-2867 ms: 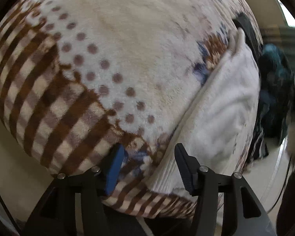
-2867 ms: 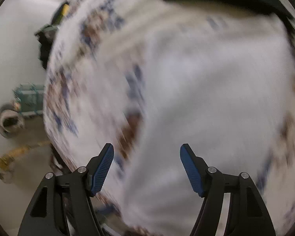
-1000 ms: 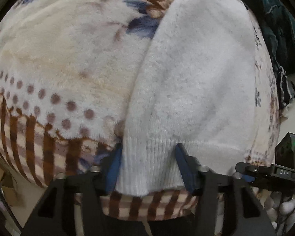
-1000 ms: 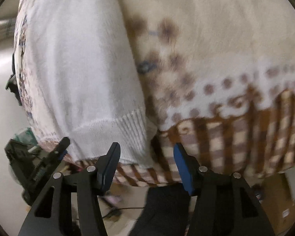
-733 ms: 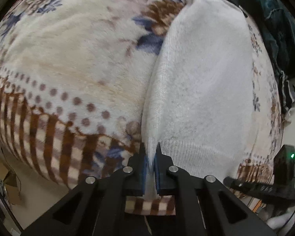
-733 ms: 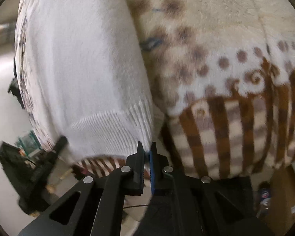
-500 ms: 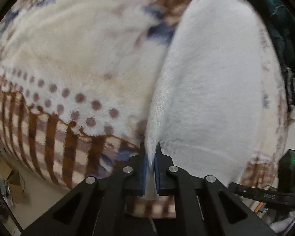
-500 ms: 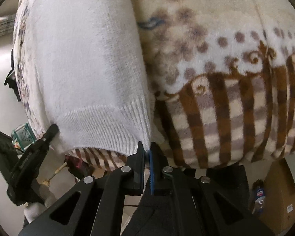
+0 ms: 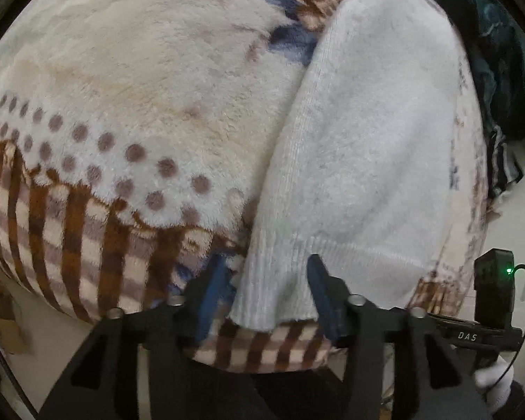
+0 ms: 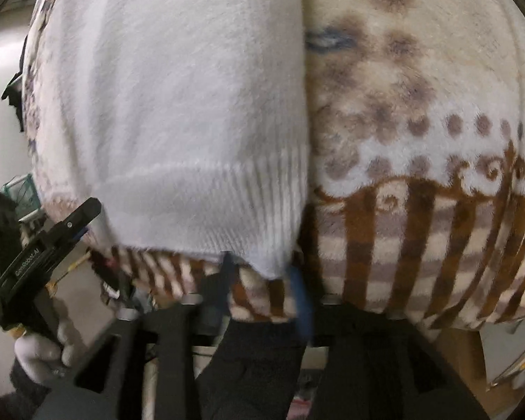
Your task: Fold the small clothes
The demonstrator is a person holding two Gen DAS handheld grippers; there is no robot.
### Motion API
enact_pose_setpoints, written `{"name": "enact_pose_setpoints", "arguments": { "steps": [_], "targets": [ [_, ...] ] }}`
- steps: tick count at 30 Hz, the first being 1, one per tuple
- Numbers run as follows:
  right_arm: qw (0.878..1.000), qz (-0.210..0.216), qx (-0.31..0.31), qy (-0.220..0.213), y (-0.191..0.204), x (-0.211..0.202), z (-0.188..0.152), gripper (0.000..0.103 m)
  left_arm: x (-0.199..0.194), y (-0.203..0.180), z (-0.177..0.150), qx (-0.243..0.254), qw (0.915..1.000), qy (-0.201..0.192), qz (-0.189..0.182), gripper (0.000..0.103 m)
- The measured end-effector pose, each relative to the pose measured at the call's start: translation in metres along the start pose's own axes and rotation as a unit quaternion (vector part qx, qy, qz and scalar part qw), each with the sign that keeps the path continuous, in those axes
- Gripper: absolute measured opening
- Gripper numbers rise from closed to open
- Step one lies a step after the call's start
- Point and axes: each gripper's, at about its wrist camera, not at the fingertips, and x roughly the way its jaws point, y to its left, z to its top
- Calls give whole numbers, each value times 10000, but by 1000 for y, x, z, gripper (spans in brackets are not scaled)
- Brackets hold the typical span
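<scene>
Most of both views is filled by a plush fleece blanket point(image 9: 129, 80) in cream, printed with brown dots, blue and brown flowers and a brown-and-beige striped border point(image 10: 420, 238), which is draped over the near edge of the surface it covers. A fluffy white knitted garment point(image 9: 374, 140) is laid flat on this blanket, lengthwise away from the cameras, its ribbed hem point(image 10: 206, 210) reaching the near edge and overlapping the striped border. A heap of dark teal cloth point(image 9: 490, 52) is seen beyond the blanket's far right side in the left wrist view.

The left gripper point(image 9: 267, 295) is seen with its blue-padded jaws spread apart, one on either side of the hem's left corner, with nothing pinched between them. The right gripper point(image 10: 266, 290) is blurred; its jaws are likewise parted, set just below the hem's right corner, and no cloth is clamped in them. Whether the pads touch the knit cannot be told.

The other gripper's black body is caught at the edge of each view, held in a white-gloved hand point(image 10: 38, 350). A small green light point(image 9: 508, 271) is lit on it.
</scene>
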Motion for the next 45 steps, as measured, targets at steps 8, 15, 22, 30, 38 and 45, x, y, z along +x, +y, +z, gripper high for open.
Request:
{"name": "enact_pose_setpoints", "arguments": {
  "steps": [8,15,22,30,38,45],
  "targets": [
    [9955,365,186,-853,-16,-60,-2,60,-8,7,19,-130,9982,-280,-519,64],
    [9904,1122,639,-489,-46,-17,22,63,22,0,23,362,9970,109,-675,79],
    [9766,1934,677,-654,-46,13,16,67,18,-18,17,561,9937,53,-969,59],
    [9671,2343,820,-563,-34,13,-4,13,-8,-36,7,225,9906,-195,-1338,14],
    [9498,2777,639,-1290,-6,-80,-4,12,-82,-58,43,43,9709,-869,-2231,14],
    [9337,2903,245,-2080,34,-176,34,12,-120,-89,122,73,9490,-1335,-2857,14]
  ]
}}
